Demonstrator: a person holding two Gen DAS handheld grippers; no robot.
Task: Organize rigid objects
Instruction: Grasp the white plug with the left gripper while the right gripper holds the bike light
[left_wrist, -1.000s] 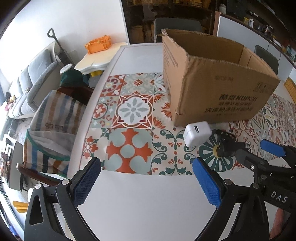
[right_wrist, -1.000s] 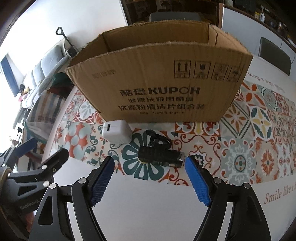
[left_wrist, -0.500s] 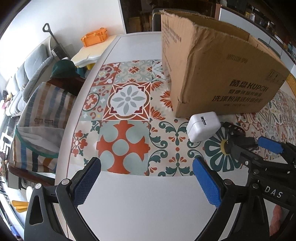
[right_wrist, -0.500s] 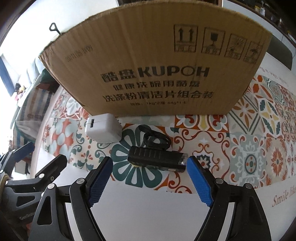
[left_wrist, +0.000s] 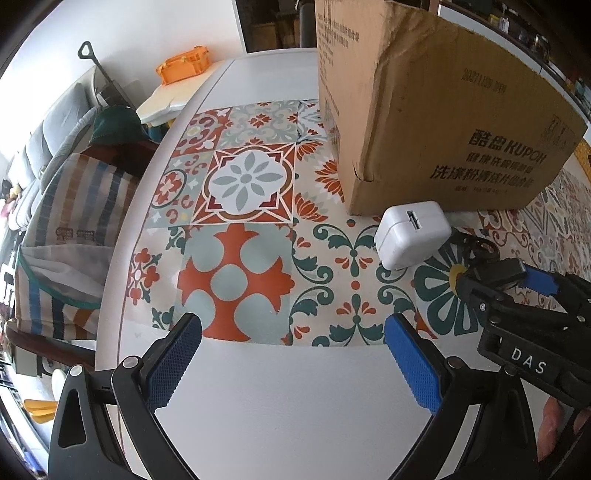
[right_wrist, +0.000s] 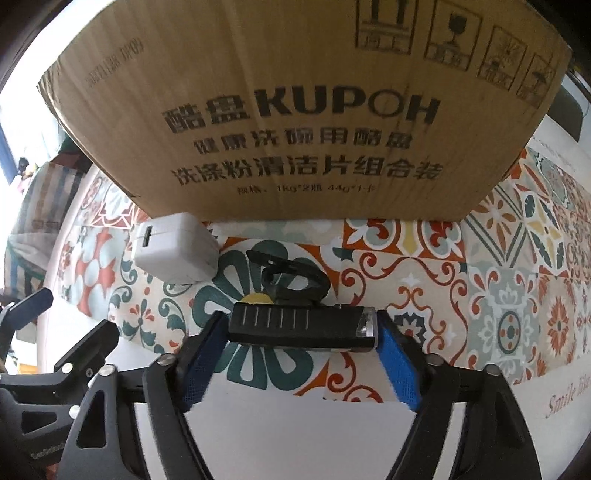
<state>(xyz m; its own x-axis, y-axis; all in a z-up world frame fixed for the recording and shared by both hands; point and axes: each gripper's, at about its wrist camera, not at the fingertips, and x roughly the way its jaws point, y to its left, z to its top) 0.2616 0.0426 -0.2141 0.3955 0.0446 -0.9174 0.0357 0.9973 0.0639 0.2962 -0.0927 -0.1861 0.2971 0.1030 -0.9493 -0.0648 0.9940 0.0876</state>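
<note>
A black bike light (right_wrist: 301, 326) with a looped strap lies on the patterned table mat in front of a brown cardboard box (right_wrist: 295, 110). My right gripper (right_wrist: 301, 343) has its blue pads against both ends of the light, shut on it. A white charger cube (right_wrist: 175, 251) sits just left of the light, against the box; it also shows in the left wrist view (left_wrist: 412, 234). My left gripper (left_wrist: 291, 350) is open and empty over the white table, short of the charger. The right gripper (left_wrist: 517, 280) shows at the right of the left wrist view.
The box (left_wrist: 436, 110) stands on the tiled mat (left_wrist: 243, 229). The table's left edge (left_wrist: 122, 266) drops to a chair with a striped bag (left_wrist: 62, 229). A sofa and an orange basket (left_wrist: 184, 66) lie beyond.
My right gripper moved forward and closed its pads onto the black light. My left gripper moved forward toward the box and charger, still open.
</note>
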